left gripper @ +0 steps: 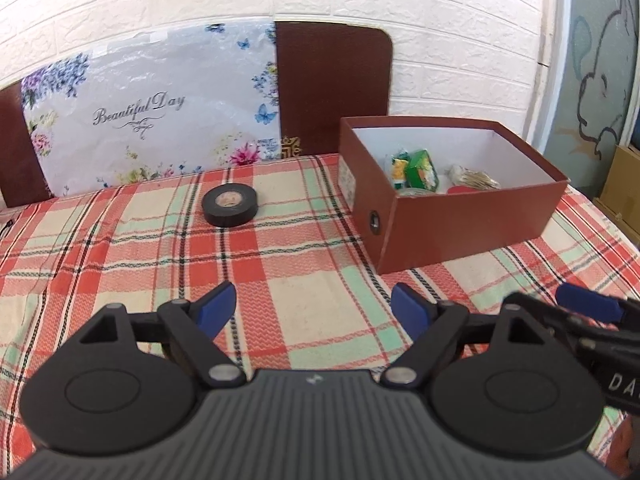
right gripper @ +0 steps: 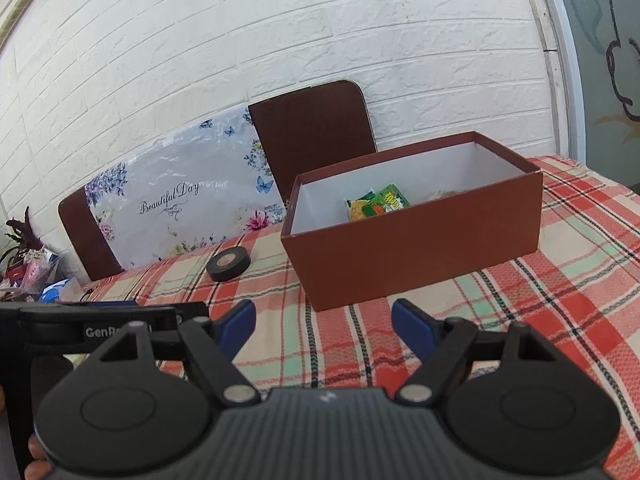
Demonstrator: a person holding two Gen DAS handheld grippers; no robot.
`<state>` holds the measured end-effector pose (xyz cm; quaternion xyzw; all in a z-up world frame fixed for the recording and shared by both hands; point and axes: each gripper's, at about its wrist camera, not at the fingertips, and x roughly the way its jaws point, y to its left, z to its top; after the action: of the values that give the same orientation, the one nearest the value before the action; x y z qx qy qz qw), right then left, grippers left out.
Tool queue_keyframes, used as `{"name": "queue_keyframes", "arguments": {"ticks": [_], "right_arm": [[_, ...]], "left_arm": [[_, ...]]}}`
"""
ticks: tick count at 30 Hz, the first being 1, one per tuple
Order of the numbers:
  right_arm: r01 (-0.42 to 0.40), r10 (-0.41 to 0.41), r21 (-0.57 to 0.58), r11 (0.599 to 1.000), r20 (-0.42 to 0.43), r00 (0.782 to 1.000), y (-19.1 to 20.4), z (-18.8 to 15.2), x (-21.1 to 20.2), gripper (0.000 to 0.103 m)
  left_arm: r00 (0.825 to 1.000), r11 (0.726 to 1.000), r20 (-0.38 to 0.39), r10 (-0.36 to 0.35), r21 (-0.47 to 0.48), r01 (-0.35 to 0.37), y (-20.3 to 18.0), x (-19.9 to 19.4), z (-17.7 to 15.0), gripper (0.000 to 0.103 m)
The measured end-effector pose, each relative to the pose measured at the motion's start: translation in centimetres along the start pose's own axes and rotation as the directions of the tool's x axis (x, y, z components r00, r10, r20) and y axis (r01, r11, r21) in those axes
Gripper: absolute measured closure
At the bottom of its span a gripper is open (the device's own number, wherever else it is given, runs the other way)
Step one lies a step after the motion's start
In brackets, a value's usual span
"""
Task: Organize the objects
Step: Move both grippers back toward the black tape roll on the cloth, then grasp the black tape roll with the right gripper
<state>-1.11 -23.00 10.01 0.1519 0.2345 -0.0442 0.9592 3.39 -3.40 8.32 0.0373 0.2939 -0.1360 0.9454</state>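
In the left wrist view, the roll of black tape [left gripper: 229, 210] lies flat on the checked tablecloth [left gripper: 120, 264] left of centre in the upper half of the frame, well apart from everything else and the only loose thing on the cloth, so it looks to be the next thing to put away. It is a stiff, light ring with a cardboard core; its outer wrap is probably a little rubbery, which should help the pads hold, and nothing about it seems fragile. Lying on its face, it would best be taken across its width, one pad on each side of the outer rim, or with one finger dropped into the core hole. The left gripper [left gripper: 314, 308] sits at lower centre with its blue pads spread wide and nothing but cloth between them. Right of it, the brown box [left gripper: 472, 224] stands open in the upper right, already holding green packets [left gripper: 420, 168] and what may be a bundle of thin sticks, too small to tell for sure. At the right edge the right gripper [left gripper: 588, 308] pokes in; its own view shows it [right gripper: 324, 320] at lower centre, jaws likewise apart and empty, facing the near wall of the box, with the tape at centre left just beside the box's left corner
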Motion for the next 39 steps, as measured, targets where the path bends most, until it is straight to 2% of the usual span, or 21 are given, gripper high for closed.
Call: {"name": "queue_keyframes", "arguments": {"ticks": [5, 8, 11, 14, 16, 17, 19, 23, 25, 29, 31, 33, 39], "right_arm": [[-0.013, 0.011, -0.043, 0.999, -0.045, 0.999, 1.3, -1.0, 1.4, 0.025], [-0.036, 0.029, -0.078, 0.996, -0.083, 0.996, 2.5, -1.3, 2.7, 0.025], [-0.083, 0.066, -0.133, 0.988, -0.125, 0.99, 4.6, -1.5, 4.5, 0.025], [-0.142, 0.111, -0.198, 0.97, -0.156, 0.981, 7.2, -1.3, 7.1, 0.025], [-0.17, 0.132, -0.243, 0.955, -0.165, 0.977, 9.0, -1.0, 9.6, 0.025], [-0.174, 0.134, -0.263, 0.949, -0.165, 0.977, 10.0, -0.9, 11.1, 0.025], [-0.163, 0.116, -0.298, 0.94, -0.167, 0.979, 11.3, -0.9, 14.7, 0.025], [-0.097, 0.021, -0.368, 0.925, -0.205, 0.978, 12.8, -1.2, 23.1, 0.025], [-0.102, 0.028, -0.345, 0.933, -0.213, 0.977, 13.1, -0.1, 26.2, 0.014], [-0.083, 0.008, -0.367, 0.927, -0.201, 0.979, 14.7, 2.2, 31.4, 0.009], [-0.102, 0.025, -0.386, 0.917, -0.201, 0.979, 15.8, 2.6, 33.1, 0.008], [-0.109, 0.031, -0.419, 0.901, -0.189, 0.982, 16.8, 2.7, 33.8, 0.021], [-0.12, 0.045, -0.402, 0.908, -0.192, 0.98, 16.2, 1.9, 32.1, 0.022]], "left_arm": [[0.998, 0.995, -0.002, 0.067, -0.068, -0.067, 4.3, 1.4, -1.0, 0.016], [0.988, 0.985, -0.005, 0.153, -0.084, -0.153, 7.6, 2.9, -2.4, 0.016], [0.97, 0.963, -0.011, 0.243, -0.115, -0.243, 11.8, 4.5, -3.7, 0.016], [0.939, 0.925, -0.011, 0.344, -0.168, -0.341, 15.8, 5.7, -5.1, 0.016], [0.925, 0.902, -0.022, 0.38, -0.214, -0.376, 17.8, 6.6, -6.5, 0.015], [0.933, 0.892, -0.059, 0.356, -0.276, -0.358, 19.0, 7.1, -7.1, 0.015], [0.942, 0.889, 0.001, 0.336, -0.33, -0.316, 19.6, 6.2, -7.0, 0.011], [0.946, 0.904, -0.004, 0.325, -0.293, -0.312, 18.8, 6.9, -6.9, 0.011], [0.948, 0.908, 0.004, 0.317, -0.29, -0.303, 18.7, 7.1, -6.8, 0.011], [0.952, 0.912, 0.025, 0.306, -0.295, -0.286, 18.9, 7.2, -7.1, 0.012], [0.951, 0.912, 0.039, 0.308, -0.296, -0.284, 18.8, 7.1, -7.1, 0.012], [0.95, 0.911, 0.05, 0.309, -0.301, -0.281, 18.8, 7.1, -7.1, 0.012], [0.952, 0.908, 0.044, 0.304, -0.316, -0.275, 19.0, 7.2, -7.0, 0.014]]}}
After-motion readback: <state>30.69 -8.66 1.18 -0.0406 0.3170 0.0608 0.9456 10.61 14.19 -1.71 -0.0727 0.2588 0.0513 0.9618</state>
